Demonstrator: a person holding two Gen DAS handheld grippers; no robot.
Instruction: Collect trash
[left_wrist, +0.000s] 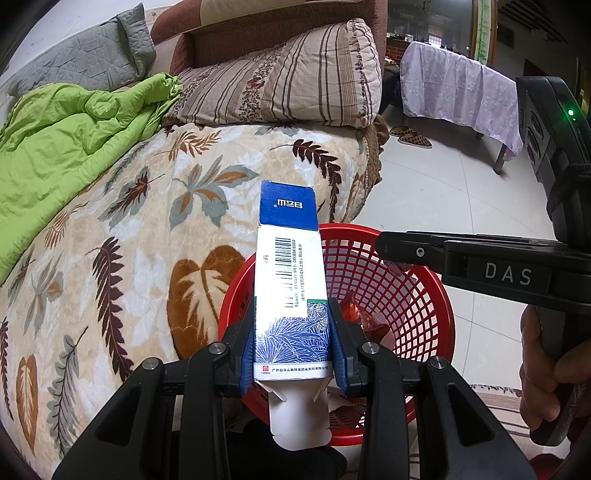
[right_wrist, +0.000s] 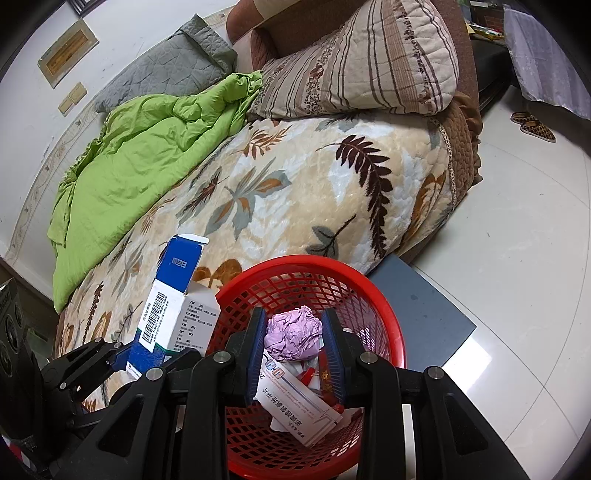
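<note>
Altogether two tools (left_wrist: 291, 343) (right_wrist: 295, 354), one basket (right_wrist: 384, 306).

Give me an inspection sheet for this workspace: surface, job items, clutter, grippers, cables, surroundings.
Surface: bed with leaf-print blanket; pale tiled floor beside it.
Job's things: red mesh basket at the bed's edge, already holding a white medicine box and wrappers; blue-and-white carton; crumpled pink paper.
Clutter: green quilt, grey pillow, striped pillow on the bed.
Grippers: left gripper shut on the carton at the basket rim; right gripper shut on the pink paper above the basket.
Cables: nothing seen.
Surroundings: slippers, cloth-covered table, dark mat.
</note>
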